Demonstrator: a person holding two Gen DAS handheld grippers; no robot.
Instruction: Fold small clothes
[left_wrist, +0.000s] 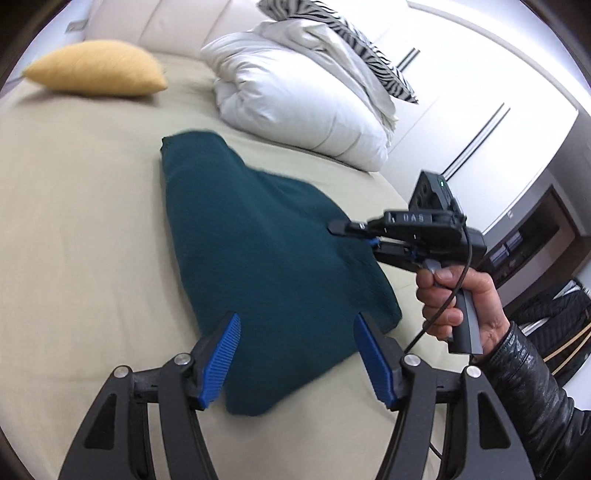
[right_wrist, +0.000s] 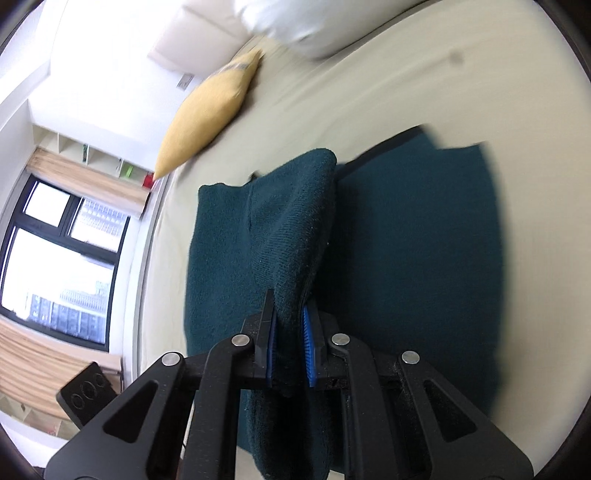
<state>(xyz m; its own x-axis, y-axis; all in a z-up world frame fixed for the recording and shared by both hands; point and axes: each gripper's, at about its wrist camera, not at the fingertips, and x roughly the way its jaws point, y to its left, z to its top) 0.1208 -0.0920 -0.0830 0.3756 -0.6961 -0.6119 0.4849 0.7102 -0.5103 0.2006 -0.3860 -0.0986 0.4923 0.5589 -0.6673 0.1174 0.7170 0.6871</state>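
A dark teal knit garment (left_wrist: 255, 254) lies on the beige bed sheet (left_wrist: 74, 221). My left gripper (left_wrist: 295, 332) is open, its blue pads either side of the garment's near edge, holding nothing. My right gripper (left_wrist: 354, 236) comes in from the right, held by a hand in a black sleeve, and is shut on the garment's right edge. In the right wrist view the right gripper (right_wrist: 290, 332) pinches a lifted fold of the teal garment (right_wrist: 291, 221), which rises above the flat part on the sheet.
A yellow pillow (left_wrist: 96, 70) lies at the bed's far left. A white folded duvet (left_wrist: 303, 96) with a zebra-striped cushion (left_wrist: 362, 48) sits at the back. White wardrobe doors (left_wrist: 480, 110) stand to the right. A window (right_wrist: 55, 277) is beyond the bed.
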